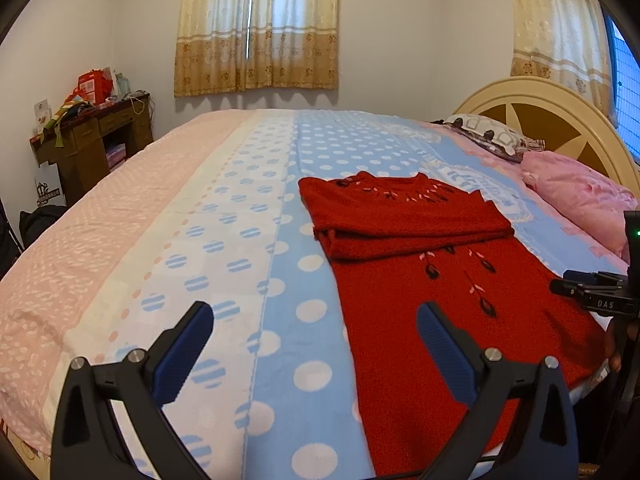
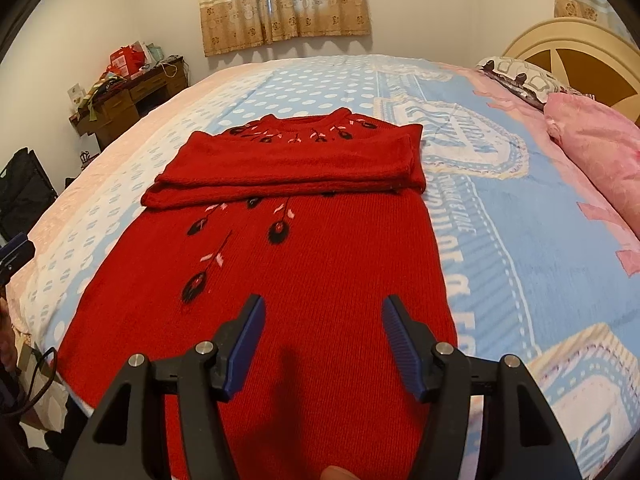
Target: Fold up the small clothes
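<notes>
Scanning left to right:
Desk: a brown wooden desk (image 1: 94,140) stands at the far left wall, piled with red boxes and papers; a dark bag (image 2: 24,192) sits on the floor nearer than it.
Curtains: beige patterned curtains (image 1: 258,28) hang on the far wall.
Bed cover: a bed sheet (image 1: 224,208) spreads pink at the left, then white and blue with dots, then blue with lettering at the right.
Left gripper (image 1: 314,330): fingers spread, nothing between them, above the dotted sheet just left of the garment.
Sweater: a red sweater (image 2: 304,248) with dark flower embroidery lies flat mid-bed, sleeves folded across the chest at its far end.
Right gripper (image 2: 323,330): fingers spread and empty, over the sweater's near hem.
Pillows: a pink pillow (image 1: 580,196) and a patterned pillow (image 1: 486,134) lie at the far right.
Headboard: a cream arched headboard (image 1: 548,104) rises behind them.
</notes>
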Tool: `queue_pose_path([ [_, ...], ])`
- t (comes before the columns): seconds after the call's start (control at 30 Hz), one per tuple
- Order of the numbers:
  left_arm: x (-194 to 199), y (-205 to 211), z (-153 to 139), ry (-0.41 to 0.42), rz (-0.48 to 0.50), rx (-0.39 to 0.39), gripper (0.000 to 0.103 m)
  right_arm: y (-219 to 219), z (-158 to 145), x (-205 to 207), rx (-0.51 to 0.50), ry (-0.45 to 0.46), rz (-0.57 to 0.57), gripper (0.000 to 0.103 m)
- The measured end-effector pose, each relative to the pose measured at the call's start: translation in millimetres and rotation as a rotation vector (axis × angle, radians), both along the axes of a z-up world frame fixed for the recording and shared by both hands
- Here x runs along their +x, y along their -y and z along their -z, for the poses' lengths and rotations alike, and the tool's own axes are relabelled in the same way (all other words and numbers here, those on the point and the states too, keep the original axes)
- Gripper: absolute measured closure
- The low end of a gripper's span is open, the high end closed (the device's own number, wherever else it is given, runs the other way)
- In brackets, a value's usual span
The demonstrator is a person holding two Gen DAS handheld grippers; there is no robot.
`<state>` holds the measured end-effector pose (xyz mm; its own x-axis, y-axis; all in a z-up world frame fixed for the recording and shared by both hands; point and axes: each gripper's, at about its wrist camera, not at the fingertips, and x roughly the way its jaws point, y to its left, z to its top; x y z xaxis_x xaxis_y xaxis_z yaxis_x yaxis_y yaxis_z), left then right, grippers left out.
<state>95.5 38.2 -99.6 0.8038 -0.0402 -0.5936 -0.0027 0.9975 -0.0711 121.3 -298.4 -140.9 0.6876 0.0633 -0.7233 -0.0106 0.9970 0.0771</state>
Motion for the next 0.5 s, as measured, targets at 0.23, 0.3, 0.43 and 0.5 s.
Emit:
queue_pose_path([
  [0.23,-19,2,-2,-0.012,0.019,-0.004,0.000,1,0,-21,-0.010,-0.002,-0.004,0.041],
  [0.3,-24,3,-2,-0.012,0.026,-0.009,0.000,3,0,-28,-0.007,0.000,-0.003,0.041],
  [0.43,-33,6,1,-0.018,0.031,-0.006,0.000,6,0,-41,-0.007,0.006,0.000,0.041],
  [0.5,-35,8,5,-0.034,0.036,-0.008,0.000,8,0,-46,-0.008,0.004,0.003,0.041],
])
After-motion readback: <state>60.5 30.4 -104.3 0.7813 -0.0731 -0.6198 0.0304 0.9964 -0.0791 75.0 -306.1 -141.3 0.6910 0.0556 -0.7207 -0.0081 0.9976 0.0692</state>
